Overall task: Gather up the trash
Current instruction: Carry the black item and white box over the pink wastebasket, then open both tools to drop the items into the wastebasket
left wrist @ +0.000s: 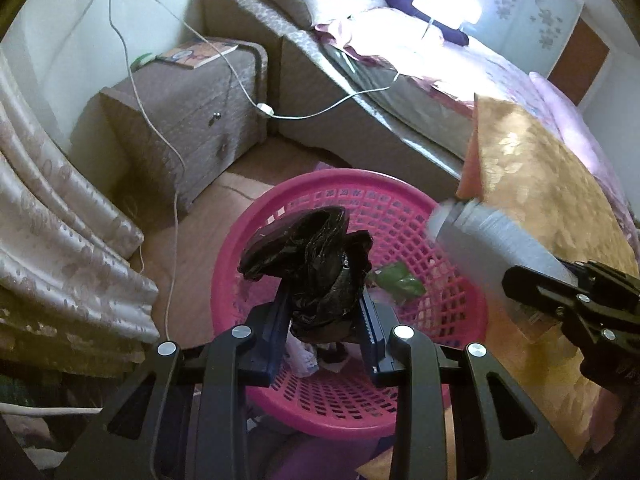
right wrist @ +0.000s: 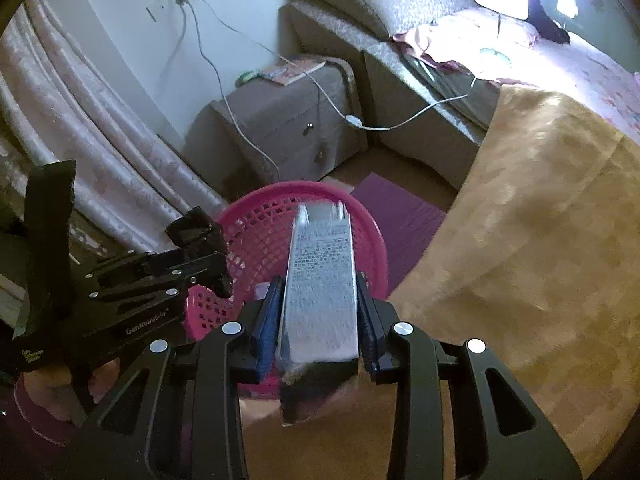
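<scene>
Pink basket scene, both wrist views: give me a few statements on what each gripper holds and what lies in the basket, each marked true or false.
1. The left gripper is shut on a crumpled black plastic bag. True.
2. The right gripper is empty. False: it clamps a silver printed carton.
3. The pink basket stands on the bed. False: it stands on the floor beside the bed.
4. A green scrap already lies in the basket. True.
5. The basket has solid walls. False: its walls are open lattice.

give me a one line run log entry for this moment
left gripper: shut on black bag | right gripper: shut on silver carton | both over pink basket
</scene>
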### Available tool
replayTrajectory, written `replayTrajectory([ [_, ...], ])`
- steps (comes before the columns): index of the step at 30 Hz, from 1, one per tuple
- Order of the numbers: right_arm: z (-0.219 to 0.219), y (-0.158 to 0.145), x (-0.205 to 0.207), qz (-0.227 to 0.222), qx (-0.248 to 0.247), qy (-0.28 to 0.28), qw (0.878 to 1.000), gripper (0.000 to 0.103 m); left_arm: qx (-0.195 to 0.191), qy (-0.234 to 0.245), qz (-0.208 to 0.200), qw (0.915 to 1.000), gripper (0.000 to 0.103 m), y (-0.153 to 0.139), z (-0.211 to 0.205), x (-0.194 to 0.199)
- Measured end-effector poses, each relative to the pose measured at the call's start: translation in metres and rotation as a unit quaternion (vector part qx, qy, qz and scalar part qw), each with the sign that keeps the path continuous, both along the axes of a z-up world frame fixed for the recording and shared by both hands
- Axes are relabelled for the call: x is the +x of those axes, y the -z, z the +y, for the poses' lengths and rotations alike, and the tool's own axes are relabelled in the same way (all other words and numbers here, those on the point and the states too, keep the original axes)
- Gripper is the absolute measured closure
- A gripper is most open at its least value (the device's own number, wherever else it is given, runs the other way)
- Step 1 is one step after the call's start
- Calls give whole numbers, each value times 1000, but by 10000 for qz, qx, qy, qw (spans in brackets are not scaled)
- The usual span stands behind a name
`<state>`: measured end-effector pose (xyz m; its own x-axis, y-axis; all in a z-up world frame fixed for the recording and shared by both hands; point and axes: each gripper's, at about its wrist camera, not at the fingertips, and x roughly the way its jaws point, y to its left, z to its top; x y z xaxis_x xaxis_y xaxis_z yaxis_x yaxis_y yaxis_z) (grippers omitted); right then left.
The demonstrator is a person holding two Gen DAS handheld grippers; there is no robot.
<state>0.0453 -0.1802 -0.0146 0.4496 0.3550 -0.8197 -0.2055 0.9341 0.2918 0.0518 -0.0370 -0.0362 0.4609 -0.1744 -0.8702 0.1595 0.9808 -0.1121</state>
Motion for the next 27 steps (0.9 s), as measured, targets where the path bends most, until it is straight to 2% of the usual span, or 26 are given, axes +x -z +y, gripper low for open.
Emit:
replayTrajectory([
  [10,14,3,18,73,68,-79,9999,70,58,15,114,9999,74,11,1,10],
  [19,1,1,20,91,156,158,9997,69,28,45,166,9998,71,14,0,14],
  [27,-15,-3,14,64,177,409,9990,67,-76,28,166,9998,49,14,-1,15],
])
